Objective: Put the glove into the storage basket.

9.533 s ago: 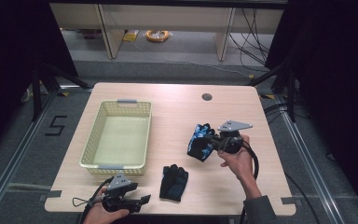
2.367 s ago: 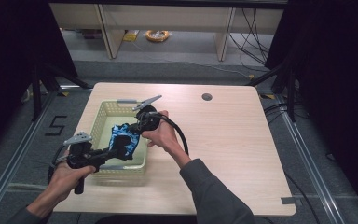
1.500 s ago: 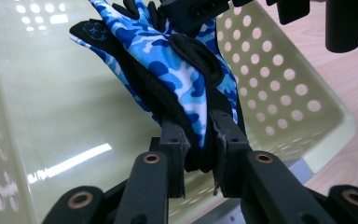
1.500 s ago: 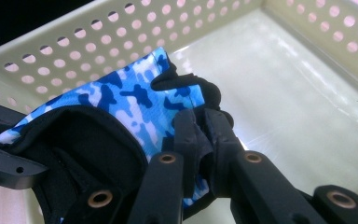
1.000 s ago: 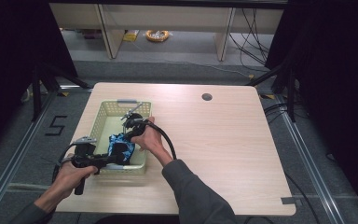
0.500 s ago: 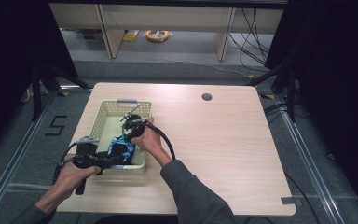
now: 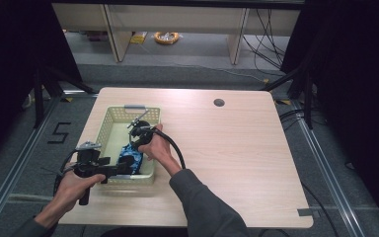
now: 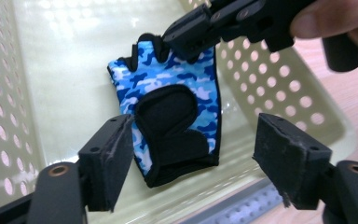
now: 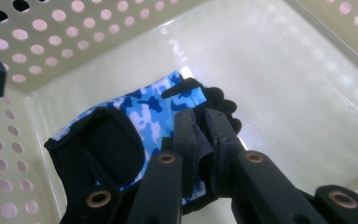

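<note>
One fingerless glove (image 8: 175, 112), blue camouflage with black palm pad and trim, lies on the floor of one perforated cream basket (image 7: 109, 132), near its front wall. The right gripper (image 9: 199, 135) pinches its edge; the left gripper (image 8: 193, 161) hangs spread apart. Bare wooden table (image 7: 237, 148) extends rightward.

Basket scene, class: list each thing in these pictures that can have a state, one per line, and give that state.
Blue camouflage glove: inside the basket, pinched at its finger end, palm pad facing up.
Basket: upright on the table, holding the glove.
Left gripper: jaws open, apart from the glove.
Right gripper: jaws shut on the glove's fabric.
Table: bears the basket.
</note>
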{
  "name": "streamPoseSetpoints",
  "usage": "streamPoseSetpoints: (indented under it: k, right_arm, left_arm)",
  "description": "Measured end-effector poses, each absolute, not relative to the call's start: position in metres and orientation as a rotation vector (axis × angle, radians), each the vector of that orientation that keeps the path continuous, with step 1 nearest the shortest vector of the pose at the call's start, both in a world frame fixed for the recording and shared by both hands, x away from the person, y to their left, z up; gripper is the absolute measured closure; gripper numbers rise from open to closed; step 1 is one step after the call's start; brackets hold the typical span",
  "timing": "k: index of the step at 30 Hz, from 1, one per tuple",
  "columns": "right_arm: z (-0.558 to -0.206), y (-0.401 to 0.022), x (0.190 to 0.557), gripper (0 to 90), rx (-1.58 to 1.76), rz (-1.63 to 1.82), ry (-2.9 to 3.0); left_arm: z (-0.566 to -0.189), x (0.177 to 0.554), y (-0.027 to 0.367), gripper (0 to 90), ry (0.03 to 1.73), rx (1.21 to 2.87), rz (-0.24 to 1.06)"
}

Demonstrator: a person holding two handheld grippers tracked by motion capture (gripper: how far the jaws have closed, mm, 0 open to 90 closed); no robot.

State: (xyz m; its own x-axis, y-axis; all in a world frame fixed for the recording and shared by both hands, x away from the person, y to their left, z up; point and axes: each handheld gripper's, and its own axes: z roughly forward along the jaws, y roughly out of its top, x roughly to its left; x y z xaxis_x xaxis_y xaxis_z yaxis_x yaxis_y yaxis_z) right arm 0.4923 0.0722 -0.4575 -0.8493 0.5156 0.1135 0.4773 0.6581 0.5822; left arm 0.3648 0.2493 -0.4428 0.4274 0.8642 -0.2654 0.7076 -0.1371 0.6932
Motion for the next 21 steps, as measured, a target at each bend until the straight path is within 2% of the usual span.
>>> streamPoseSetpoints:
  k: [7,21]
  right_arm:
    - [-0.457,0.072,0.492,80.6,0.852,0.961,2.811]
    - [-0.446,0.065,0.495,52.2,0.895,1.006,2.739]
  left_arm:
    - [-0.438,0.358,0.243,27.6,1.311,1.876,0.228]
    - [-0.436,0.35,0.241,25.9,1.291,1.864,0.187]
